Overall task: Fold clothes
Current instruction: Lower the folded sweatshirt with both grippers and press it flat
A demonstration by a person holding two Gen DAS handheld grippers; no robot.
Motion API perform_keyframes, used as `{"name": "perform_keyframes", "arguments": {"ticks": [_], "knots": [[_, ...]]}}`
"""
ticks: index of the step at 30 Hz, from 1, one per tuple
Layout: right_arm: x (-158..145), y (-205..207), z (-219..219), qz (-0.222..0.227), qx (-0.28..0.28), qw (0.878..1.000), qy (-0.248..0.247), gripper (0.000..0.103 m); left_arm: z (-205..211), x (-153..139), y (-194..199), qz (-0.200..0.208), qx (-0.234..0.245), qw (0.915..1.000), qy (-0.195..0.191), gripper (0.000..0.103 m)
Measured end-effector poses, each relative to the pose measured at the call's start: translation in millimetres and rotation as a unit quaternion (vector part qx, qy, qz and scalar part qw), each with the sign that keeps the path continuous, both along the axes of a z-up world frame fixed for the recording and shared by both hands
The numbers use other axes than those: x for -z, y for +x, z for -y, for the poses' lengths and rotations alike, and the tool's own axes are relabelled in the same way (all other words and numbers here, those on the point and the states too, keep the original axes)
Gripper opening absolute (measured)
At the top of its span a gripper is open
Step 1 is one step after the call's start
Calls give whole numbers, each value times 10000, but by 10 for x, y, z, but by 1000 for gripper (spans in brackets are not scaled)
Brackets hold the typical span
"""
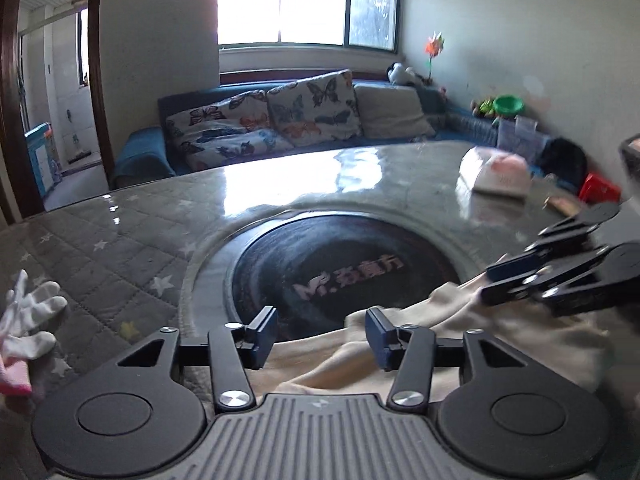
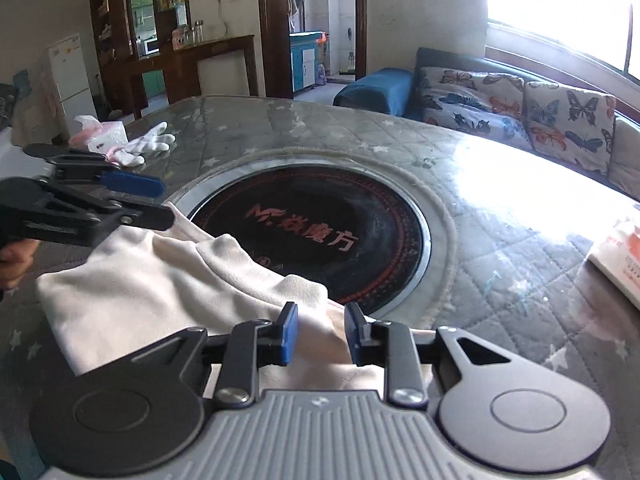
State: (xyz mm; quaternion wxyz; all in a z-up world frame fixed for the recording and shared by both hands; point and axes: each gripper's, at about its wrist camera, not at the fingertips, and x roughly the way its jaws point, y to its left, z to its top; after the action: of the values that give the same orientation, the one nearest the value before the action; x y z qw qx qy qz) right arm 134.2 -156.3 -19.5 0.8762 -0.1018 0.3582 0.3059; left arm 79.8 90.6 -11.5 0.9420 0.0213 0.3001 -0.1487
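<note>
A cream garment lies rumpled on the quilted grey table cover, its far edge overlapping the round black plate set in the table. My left gripper is open wide just above the garment's near edge, nothing between its fingers. In the right wrist view the left gripper reaches in from the left over the cloth's corner. My right gripper is open, with a raised fold of the garment lying between its blue pads. From the left wrist view the right gripper meets the cloth's right end.
White gloves lie at the table's left side beside a tissue pack. Another tissue pack sits at the right. A sofa with butterfly cushions stands beyond the table. A person's hand holds the left gripper.
</note>
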Motion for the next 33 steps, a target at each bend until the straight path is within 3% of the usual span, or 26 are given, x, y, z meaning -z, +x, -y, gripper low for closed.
{"name": "perform_keyframes", "arguments": {"ticks": [4, 6, 9, 12, 17, 19, 22, 25, 26, 28, 33], "knots": [[61, 98, -109, -189, 42, 9998, 28, 25, 30, -74, -156, 67, 23, 9999, -117, 83], [99, 117, -176, -248, 13, 9997, -48, 25, 57, -98, -239, 83, 201, 9997, -149, 83], [124, 109, -231, -240, 15, 9997, -53, 15, 132, -99, -309, 105, 364, 9993, -78, 83], [112, 85, -268, -75, 21, 9999, -114, 7, 62, -38, -275, -41, 113, 9999, -82, 82], [66, 75, -251, 63, 59, 9999, -100, 7, -76, 69, -207, -305, -352, 9989, -105, 65], [69, 77, -248, 60, 68, 9999, -92, 7, -131, 112, -180, -411, -537, 9976, -114, 51], [72, 80, -250, 84, 79, 9999, -88, 7, -214, 176, -139, -569, -815, 9950, -128, 50], [61, 73, -259, 143, 75, 9998, -90, 7, -225, 179, -139, -591, -788, 9951, -103, 49], [52, 71, -256, 160, 74, 9998, -85, 7, -227, 179, -140, -595, -771, 9952, -93, 44], [45, 68, -254, 188, 97, 9997, -90, 6, -214, 185, -140, -592, -741, 9955, -26, 13], [-19, 68, -245, 428, 237, 9988, -99, 5, -143, 95, -188, -258, -751, 9966, 221, 6]]}}
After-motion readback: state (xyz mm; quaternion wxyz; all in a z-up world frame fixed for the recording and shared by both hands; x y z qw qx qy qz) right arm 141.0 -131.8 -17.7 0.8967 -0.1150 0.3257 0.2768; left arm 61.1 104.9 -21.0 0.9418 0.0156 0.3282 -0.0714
